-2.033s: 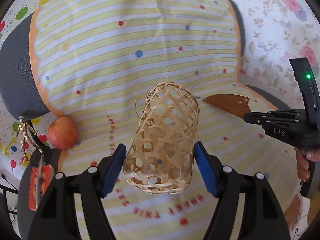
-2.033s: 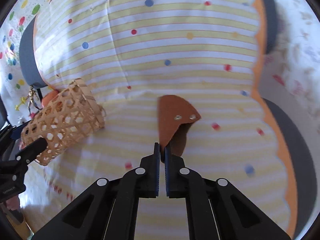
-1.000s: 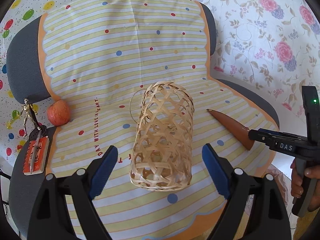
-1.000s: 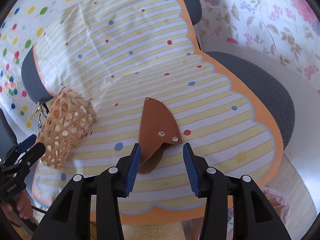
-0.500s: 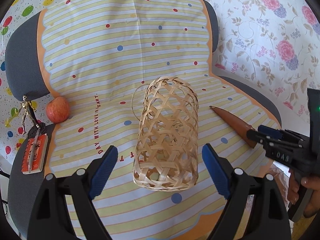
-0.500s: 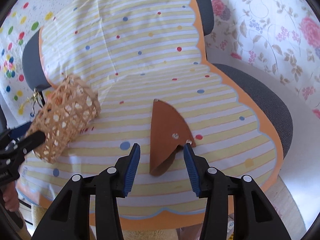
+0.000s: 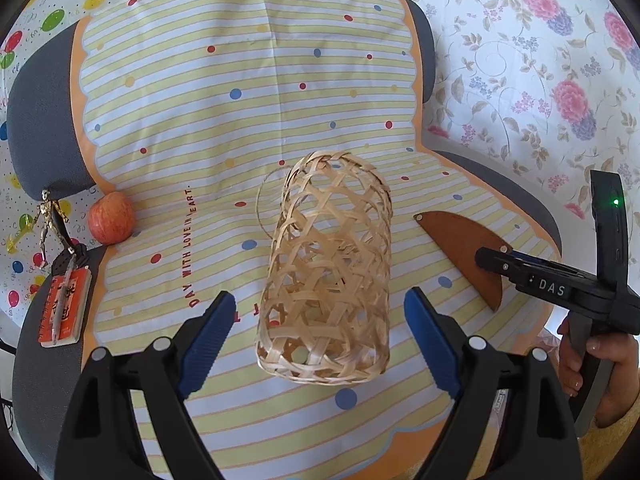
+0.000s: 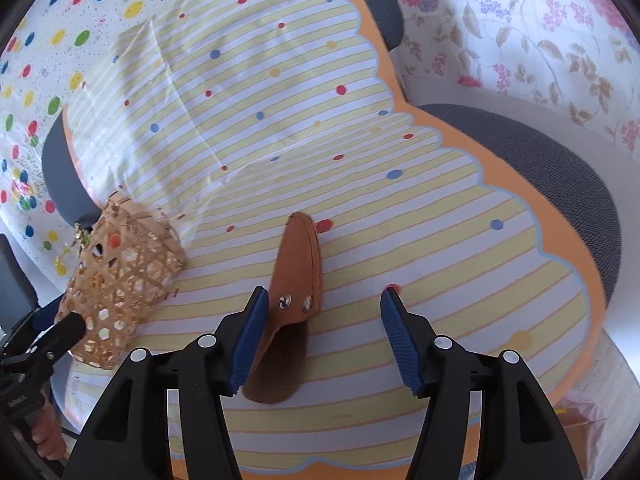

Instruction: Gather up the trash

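Note:
A woven bamboo basket [image 7: 328, 272] lies on its side on the striped cloth, between the fingers of my left gripper [image 7: 320, 336], which stands open with a gap on each side. A brown leather piece with two snaps [image 8: 298, 272] lies on the cloth between the jaws of my right gripper [image 8: 324, 336]. Those jaws are opening, and the piece sits close against the left pad [image 8: 250, 332] with nothing pressing it. In the left wrist view, the leather piece [image 7: 460, 240] is to the right of the basket, under the tips of the right gripper [image 7: 492, 258]. The basket [image 8: 116, 276] shows at the left of the right wrist view.
The striped cloth [image 7: 240, 120] covers a grey chair [image 8: 560, 184]. A red apple [image 7: 110, 218], a small figurine keychain [image 7: 50, 216] and an orange notebook with a pen [image 7: 64, 308] lie at the left. A hand [image 7: 592, 360] holds the right gripper. Floral fabric [image 7: 540, 80] hangs behind.
Two seconds ago the right gripper was shut on the leather piece and the left on the basket; both have let go. The right jaws have since widened and come lower over the piece.

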Demonstrator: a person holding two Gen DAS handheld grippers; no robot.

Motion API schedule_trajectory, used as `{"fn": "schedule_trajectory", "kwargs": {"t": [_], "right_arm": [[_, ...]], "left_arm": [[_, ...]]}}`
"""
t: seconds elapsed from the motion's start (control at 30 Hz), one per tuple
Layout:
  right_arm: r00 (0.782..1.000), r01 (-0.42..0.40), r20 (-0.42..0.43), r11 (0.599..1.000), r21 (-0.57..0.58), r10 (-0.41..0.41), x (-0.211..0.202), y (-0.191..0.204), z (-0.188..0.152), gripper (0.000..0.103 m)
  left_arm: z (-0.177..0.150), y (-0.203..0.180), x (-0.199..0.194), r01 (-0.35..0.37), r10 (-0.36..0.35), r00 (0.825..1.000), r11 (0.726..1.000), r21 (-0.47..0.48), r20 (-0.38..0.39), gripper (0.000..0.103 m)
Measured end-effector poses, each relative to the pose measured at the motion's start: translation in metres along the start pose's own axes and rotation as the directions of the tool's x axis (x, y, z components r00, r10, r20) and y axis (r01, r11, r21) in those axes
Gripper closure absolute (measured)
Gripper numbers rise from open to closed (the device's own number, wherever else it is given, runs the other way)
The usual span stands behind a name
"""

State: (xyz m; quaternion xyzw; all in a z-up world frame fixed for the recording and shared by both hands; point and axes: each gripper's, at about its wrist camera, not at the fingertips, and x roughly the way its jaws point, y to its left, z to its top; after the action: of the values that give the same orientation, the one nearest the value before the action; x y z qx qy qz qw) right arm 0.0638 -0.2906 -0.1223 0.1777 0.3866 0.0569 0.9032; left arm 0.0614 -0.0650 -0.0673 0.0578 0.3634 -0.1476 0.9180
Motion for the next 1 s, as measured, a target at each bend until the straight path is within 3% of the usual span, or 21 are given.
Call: {"fn": "schedule_trajectory", "kwargs": {"t": [0.13,0.43,0.5,0.63,1.0], "right_arm": [[1.0,-0.01,-0.008,0.999,-0.037,0.01,0.007,0.019,-0.004,0.078],[0.988,0.139,0.089,0.983,-0.119,-0.129,-0.025,0.03,0.001,0.084],[0.986,0.152,0.094,0.98,-0.131,-0.14,-0.034,0.029,0.001,0.084],[0.986,0.147,0.092,0.981,-0.128,-0.136,-0.043,0.024,0.0,0.084],[0.987,0.136,0.107,0.975,-0.179,-0.118,-0.051,0.03,-0.005,0.084]], "left_arm": [[-0.001,0.004,0.001,0.001,-0.001,1.0,1.0,-0.006,-0.008,0.019],[-0.001,0.016,-0.008,0.014,-0.014,1.0,0.999,-0.037,0.001,0.018],[0.0,0.017,-0.008,0.041,-0.042,0.999,0.998,-0.046,-0.005,0.012],[0.009,0.009,0.002,0.044,-0.045,0.999,0.998,-0.032,-0.019,0.01],[0.048,0.001,0.046,-0.085,0.086,0.992,0.996,0.016,-0.089,0.01]]}}
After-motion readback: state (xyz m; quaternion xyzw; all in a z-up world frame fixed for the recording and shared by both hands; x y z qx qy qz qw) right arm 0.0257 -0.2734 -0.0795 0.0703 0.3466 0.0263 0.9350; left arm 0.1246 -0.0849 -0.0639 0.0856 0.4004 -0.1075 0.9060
